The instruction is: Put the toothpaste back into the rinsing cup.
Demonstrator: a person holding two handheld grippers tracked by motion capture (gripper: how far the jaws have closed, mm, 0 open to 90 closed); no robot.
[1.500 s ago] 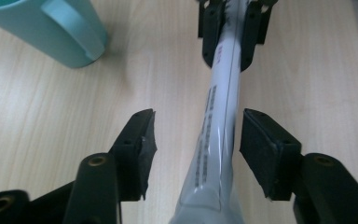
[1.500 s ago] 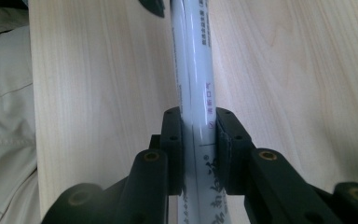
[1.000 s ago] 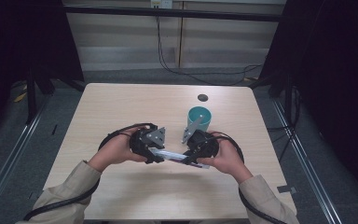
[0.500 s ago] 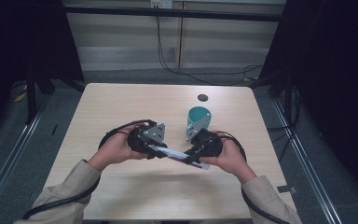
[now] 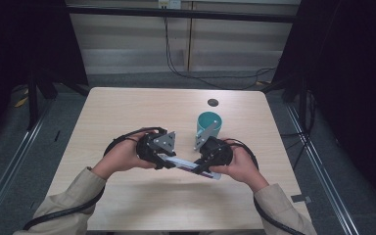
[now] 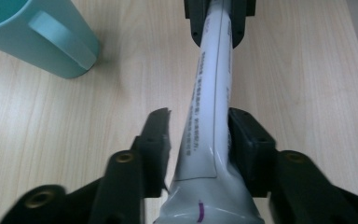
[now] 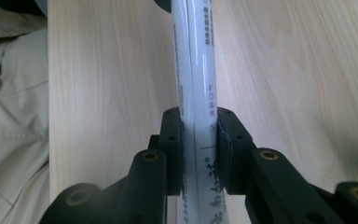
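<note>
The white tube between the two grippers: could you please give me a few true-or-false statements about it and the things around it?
1. The right gripper is shut on the white tube. True.
2. The teal cup lies on its side. False: it stands upright on the table.
3. The tube rests inside the cup. False: it spans between the two grippers, apart from the cup.
4. A small dark disc lies beyond the cup. True.
5. The left gripper holds the cup's handle. False: its jaws flank the tube.
</note>
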